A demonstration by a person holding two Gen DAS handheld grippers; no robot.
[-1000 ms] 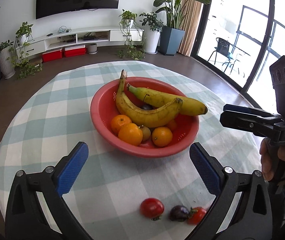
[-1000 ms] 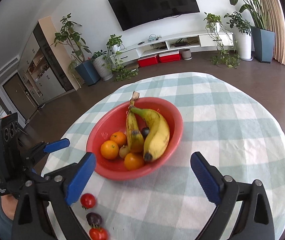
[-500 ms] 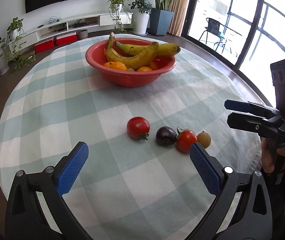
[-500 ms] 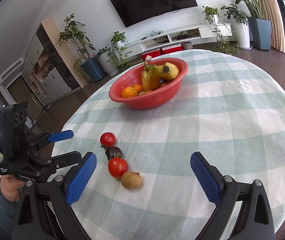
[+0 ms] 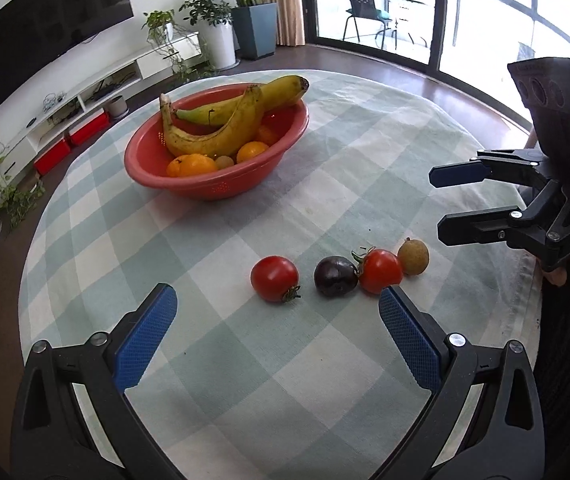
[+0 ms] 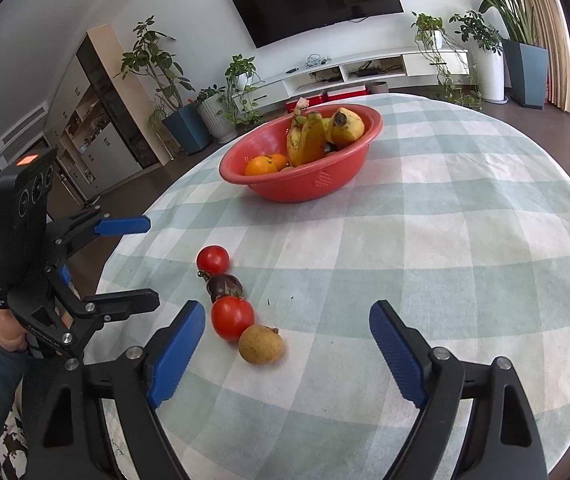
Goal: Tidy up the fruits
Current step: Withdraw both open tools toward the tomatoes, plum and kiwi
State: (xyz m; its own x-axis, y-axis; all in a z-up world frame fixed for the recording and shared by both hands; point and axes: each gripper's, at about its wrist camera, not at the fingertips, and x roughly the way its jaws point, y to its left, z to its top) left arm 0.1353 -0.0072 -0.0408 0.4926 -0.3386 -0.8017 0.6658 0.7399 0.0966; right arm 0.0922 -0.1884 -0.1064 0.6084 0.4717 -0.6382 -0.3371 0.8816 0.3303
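Four loose fruits are lined up on the checked counter (image 6: pixel 465 240), near its front edge: a red tomato (image 6: pixel 213 260), a dark purple fruit (image 6: pixel 225 286) (its kind cannot be told), a second red tomato (image 6: pixel 232 317) and a small brown round fruit (image 6: pixel 261 343). The last three are touching or nearly so; the first tomato is set slightly apart. The red bowl (image 6: pixel 317 184) is placed well apart from the row, toward the far side of the counter, and is already loaded with bananas (image 5: pixel 221 132) and oranges (image 5: pixel 191 165).

The step in hand is judged to be the approach to the loose fruits, with none yet picked up.

The right tongs (image 6: pixel 285 344) are held low over the brown fruit, which is framed between the blue pads but not touched. The jaws are closing and remain apart. The left tongs (image 5: pixel 277 324) are held spread wide and empty, just short of the first tomato.

For the next move, the right tongs should be lowered around the brown fruit and closed gently, so that the neighbouring tomato is not nudged. A lift and a carry to the bowl would then be required.
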